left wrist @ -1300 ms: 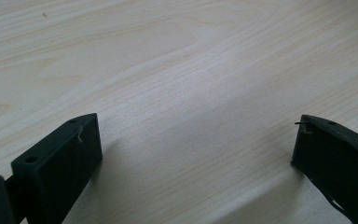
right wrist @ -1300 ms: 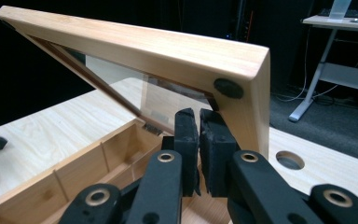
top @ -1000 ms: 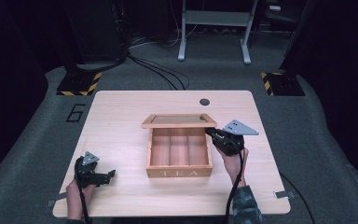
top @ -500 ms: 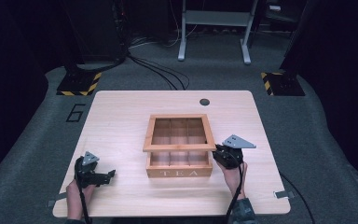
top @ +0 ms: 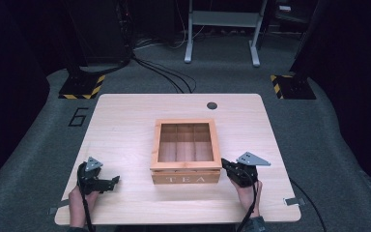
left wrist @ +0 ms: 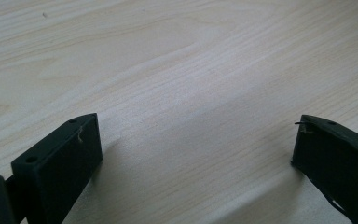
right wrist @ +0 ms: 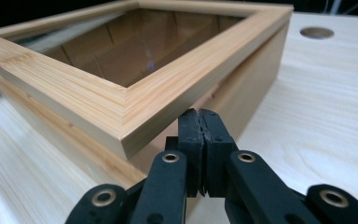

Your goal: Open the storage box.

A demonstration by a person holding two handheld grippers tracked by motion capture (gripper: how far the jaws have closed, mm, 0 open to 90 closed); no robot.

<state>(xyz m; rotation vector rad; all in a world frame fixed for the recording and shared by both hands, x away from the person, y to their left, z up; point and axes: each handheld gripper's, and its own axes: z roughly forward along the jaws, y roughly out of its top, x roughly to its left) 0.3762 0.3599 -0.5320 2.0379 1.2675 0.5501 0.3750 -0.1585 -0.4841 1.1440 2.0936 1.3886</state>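
While the wooden tea box sits mid-table with its glass-paned lid down, or all but down, the right gripper waits just beside the box's near right corner, jaws pressed together on nothing, tips tucked under the lid's overhanging edge. That suits nudging or lowering a lid rather than grasping one, I'd judge. The left gripper rests well apart, at the near left of the table, jaws spread wide over bare wood, seemingly parked out of the way since one hand suffices for the lid.
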